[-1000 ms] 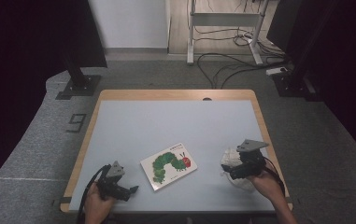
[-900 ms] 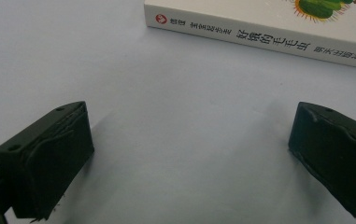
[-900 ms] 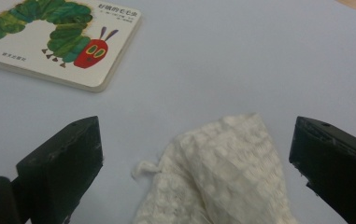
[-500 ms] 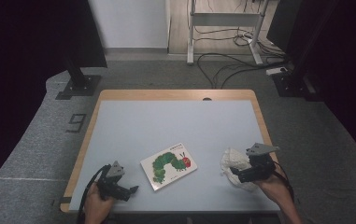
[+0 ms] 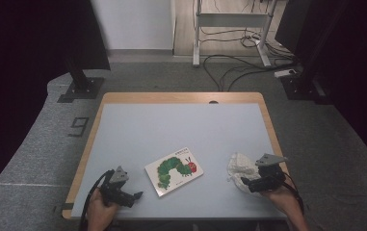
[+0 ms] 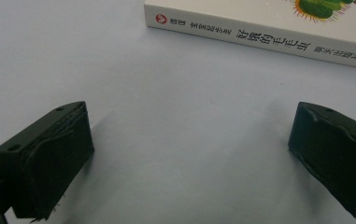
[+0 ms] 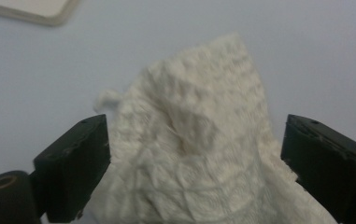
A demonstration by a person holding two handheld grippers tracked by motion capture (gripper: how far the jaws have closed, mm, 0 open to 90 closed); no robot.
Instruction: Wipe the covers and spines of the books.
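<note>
Your right gripper (image 5: 246, 182) has come down and toward the near right corner of the table (image 5: 181, 120) since a second ago, when it was held higher above the crumpled white paper towel (image 5: 241, 167). Now it sits low over the towel's near side. In the right gripper view the towel (image 7: 199, 149) bulges up between the jaws, which stand apart on either side of it; they have just been closing a little, but the pads do not yet press on the paper. The towel itself lies where it lay before, near the right edge, close to the front.

Your left gripper (image 5: 132, 197) has not moved: it rests at the near left corner, jaws wide apart with bare tabletop between them, pointing toward the caterpillar picture book (image 5: 174, 171). The book (image 6: 259, 35) lies flat near the middle of the front edge, its spine facing that gripper, in the same place as earlier.
</note>
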